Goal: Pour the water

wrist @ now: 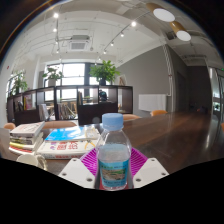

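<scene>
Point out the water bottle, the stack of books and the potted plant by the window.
water bottle (114,160), gripper view, on its label, between the gripper (113,172) fingers.
stack of books (27,136), gripper view, on the top cover.
potted plant (104,70), gripper view, on its leaves.

Books (62,146) on wooden table (175,135)

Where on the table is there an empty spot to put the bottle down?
The water bottle sits between the gripper fingers. Bare room: the wooden table to the right of the bottle, stretching back toward the chairs. Crowded: the left side, where a stack of books and a magazine lie close to the fingers.
</scene>
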{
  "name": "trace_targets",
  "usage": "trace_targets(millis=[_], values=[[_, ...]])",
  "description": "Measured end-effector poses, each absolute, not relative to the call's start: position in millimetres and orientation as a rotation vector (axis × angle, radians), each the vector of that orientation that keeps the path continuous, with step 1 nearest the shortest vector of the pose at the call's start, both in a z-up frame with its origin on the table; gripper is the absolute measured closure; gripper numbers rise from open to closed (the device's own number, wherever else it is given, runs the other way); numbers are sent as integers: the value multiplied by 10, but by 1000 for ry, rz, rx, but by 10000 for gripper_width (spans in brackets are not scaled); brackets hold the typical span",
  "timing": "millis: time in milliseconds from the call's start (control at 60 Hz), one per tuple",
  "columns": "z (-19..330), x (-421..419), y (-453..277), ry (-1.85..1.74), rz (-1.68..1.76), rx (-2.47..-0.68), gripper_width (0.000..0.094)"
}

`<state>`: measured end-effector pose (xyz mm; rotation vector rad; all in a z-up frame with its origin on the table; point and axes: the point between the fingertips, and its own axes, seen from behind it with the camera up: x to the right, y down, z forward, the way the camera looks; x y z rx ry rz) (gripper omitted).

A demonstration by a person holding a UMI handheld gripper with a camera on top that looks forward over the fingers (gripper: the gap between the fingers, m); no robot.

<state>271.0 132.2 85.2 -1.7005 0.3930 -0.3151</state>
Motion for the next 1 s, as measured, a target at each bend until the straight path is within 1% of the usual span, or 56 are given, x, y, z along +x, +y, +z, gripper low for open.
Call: trace_targets(millis=[150,183,200,250,300,350,417,533,667,783,1000], values=[[839,2700,1324,389,-324,-1714,457],[809,2704,1317,379,-333,-1728,399],[795,2706,1297,376,-338,-1738,336],[741,2737,1204,387,-359,-1770,196],[648,2733,1113,399,-377,-1808,135],[589,2653,990,380,-386,-1844,123],[522,2519,806,361,-380,-1883,131],[433,2117,444,315,-329,-1940,125],[467,1506,7,250,-222,-1952,117],[591,1015,-328,178,-109,-1957,119],[960,433,-772,81,-48,-1926,116]])
